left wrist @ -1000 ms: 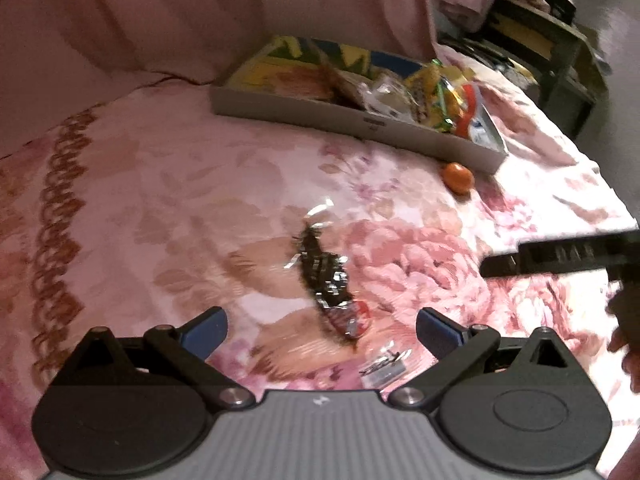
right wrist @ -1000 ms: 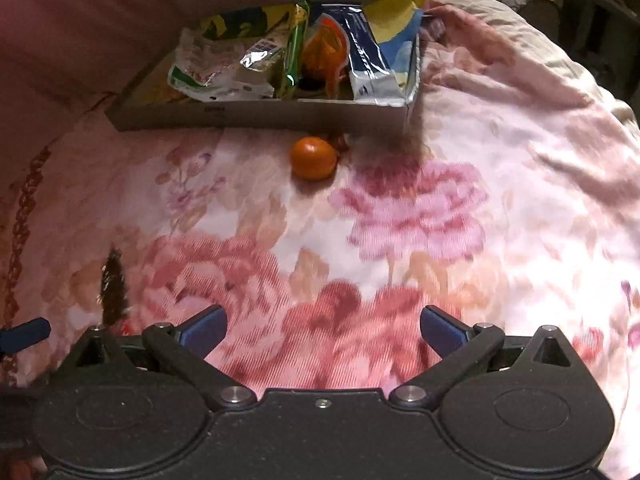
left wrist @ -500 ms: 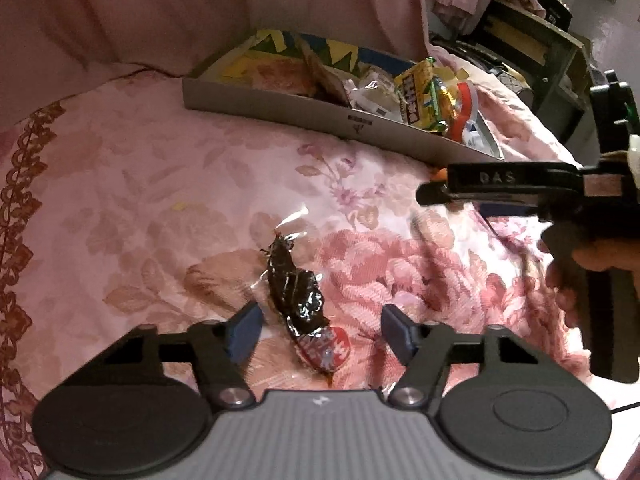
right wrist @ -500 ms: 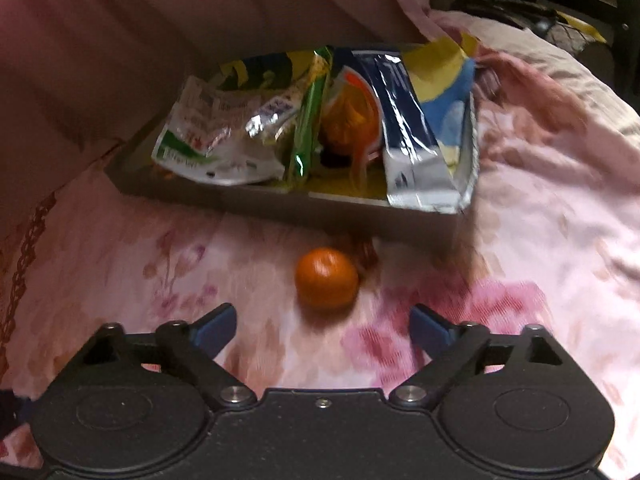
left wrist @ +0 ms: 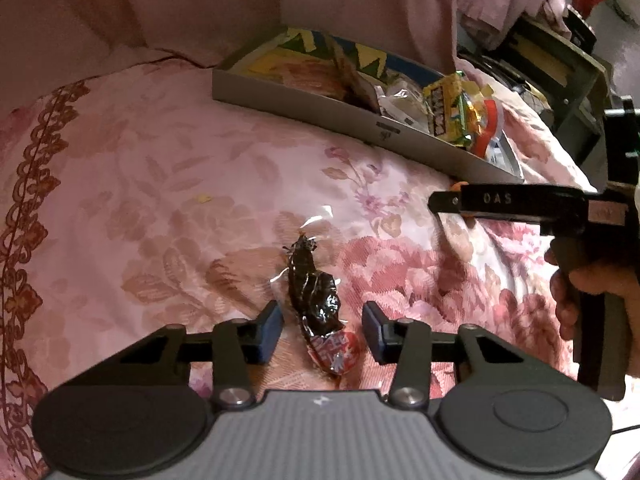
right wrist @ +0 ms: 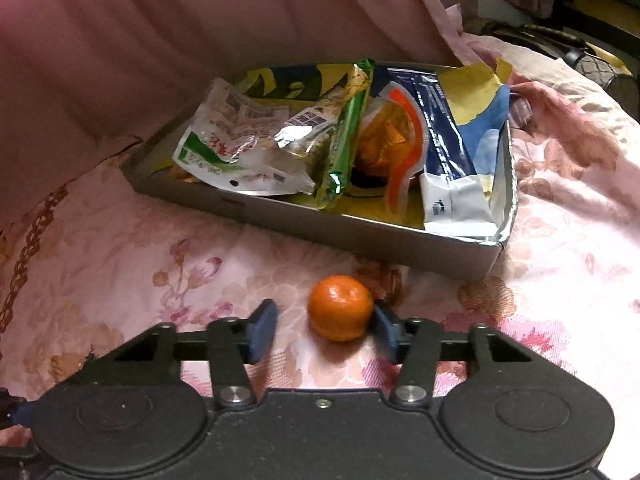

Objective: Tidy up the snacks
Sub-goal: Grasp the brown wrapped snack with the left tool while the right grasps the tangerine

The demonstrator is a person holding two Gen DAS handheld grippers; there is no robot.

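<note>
A dark crinkled snack wrapper with a red and white end lies on the floral bedspread. My left gripper straddles it; the jaws are closing, with a gap still on each side. A small orange sits just in front of the grey snack box. My right gripper is closing around this fruit: the right pad touches it, the left pad stands apart. In the left wrist view the right gripper reaches in from the right, held by a hand.
The grey box holds several snack packets, among them a green bar and a blue and white bag. Pink fabric rises behind the box. Dark furniture stands beyond the bed at the right.
Both grippers' jaws have narrowed. The right gripper moved forward until the orange sits between its fingers. The left gripper now brackets the dark wrapper, and the right gripper came into its view.
</note>
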